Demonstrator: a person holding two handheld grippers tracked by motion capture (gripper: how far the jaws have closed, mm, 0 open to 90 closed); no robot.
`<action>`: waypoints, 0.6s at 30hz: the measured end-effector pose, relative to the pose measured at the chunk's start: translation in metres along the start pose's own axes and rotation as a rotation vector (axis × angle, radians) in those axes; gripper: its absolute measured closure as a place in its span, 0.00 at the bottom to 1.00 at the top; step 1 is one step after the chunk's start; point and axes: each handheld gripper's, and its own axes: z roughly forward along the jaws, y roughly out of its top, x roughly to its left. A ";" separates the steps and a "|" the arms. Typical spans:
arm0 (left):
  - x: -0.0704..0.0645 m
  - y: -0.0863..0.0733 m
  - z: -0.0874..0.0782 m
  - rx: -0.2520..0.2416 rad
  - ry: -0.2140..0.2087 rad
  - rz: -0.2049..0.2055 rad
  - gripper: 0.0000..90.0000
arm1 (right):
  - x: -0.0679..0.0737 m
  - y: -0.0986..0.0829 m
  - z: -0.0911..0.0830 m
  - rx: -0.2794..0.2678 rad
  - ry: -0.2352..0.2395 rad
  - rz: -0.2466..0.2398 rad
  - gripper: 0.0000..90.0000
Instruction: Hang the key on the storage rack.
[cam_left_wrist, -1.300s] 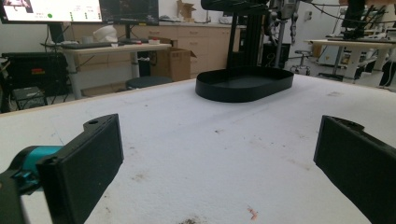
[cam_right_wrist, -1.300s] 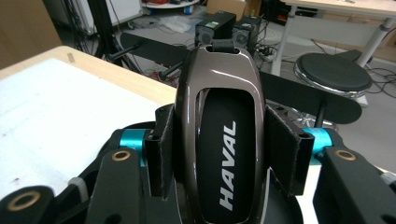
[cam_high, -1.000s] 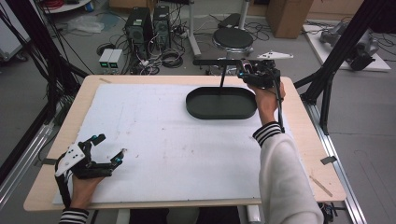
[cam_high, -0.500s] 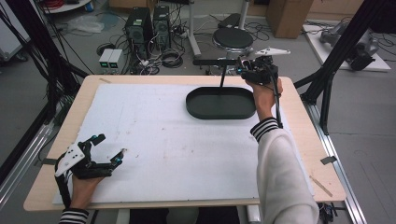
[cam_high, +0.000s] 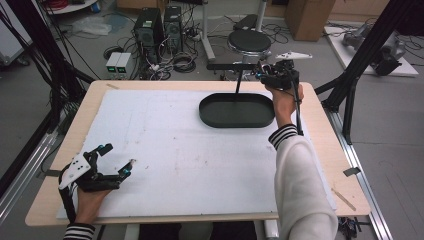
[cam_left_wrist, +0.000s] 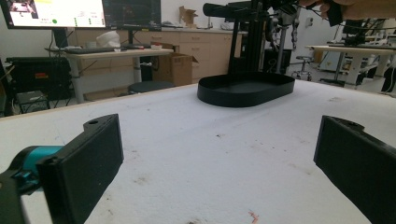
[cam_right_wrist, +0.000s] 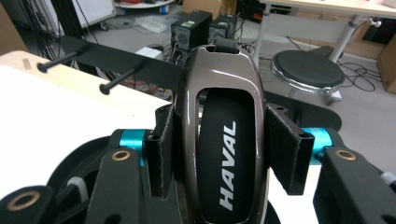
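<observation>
Fingers (cam_right_wrist: 161, 154) of the right gripper (cam_right_wrist: 219, 154) clamped on the key fob (cam_right_wrist: 224, 140), up by the rack.

Nearest us, the left gripper (cam_high: 107, 162) rests on the counter (cam_high: 165, 150) well short of the black tray (cam_high: 237, 110), spread wide, nothing in it, parked out of the way, I'd say. Beyond, over the tray's far rim, the fob sits pinched by its sides, loop end leading toward the hook pegs (cam_right_wrist: 116, 79) of the stand (cam_high: 237, 67), likely so it can be hung there.
</observation>
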 end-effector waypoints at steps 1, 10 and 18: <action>0.000 0.000 0.000 0.001 0.000 0.000 0.02 | 0.000 0.000 0.000 0.000 0.000 0.000 0.53; 0.000 0.000 0.000 0.000 -0.002 0.004 0.02 | -0.002 -0.006 -0.003 0.044 0.016 0.018 0.53; 0.000 0.000 0.000 0.002 0.000 -0.001 0.02 | 0.002 -0.007 -0.009 0.084 0.011 -0.009 0.53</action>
